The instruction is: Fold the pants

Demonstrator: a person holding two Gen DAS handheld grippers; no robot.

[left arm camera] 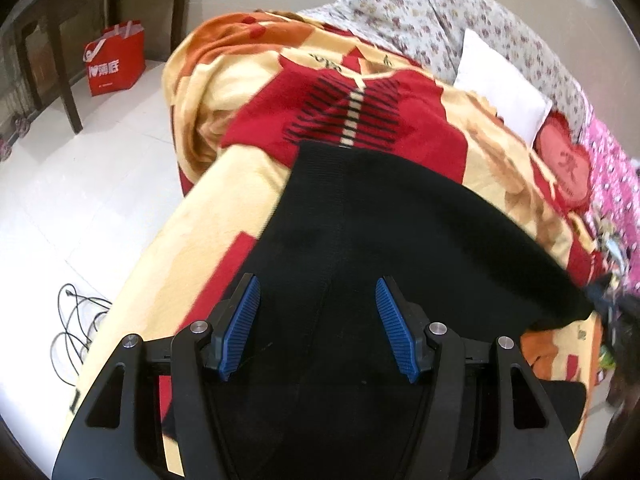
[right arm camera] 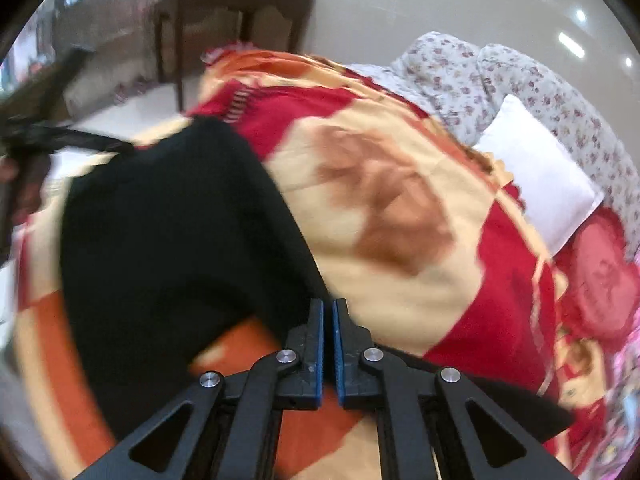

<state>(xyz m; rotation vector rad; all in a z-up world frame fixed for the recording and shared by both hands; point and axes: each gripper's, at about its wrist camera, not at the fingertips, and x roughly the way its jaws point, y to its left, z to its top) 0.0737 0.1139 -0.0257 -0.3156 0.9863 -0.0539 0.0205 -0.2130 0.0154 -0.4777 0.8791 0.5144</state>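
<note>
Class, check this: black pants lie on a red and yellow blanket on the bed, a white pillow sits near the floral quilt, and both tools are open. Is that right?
Not quite. Only the left tool is open over the pants; the right wrist view shows the right tool shut. The blanket, pillow and quilt are as stated.

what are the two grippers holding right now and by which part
The left gripper is open above the black pants and holds nothing. The right gripper is shut at the pants' near edge; whether fabric is pinched between its fingers cannot be told.
</note>
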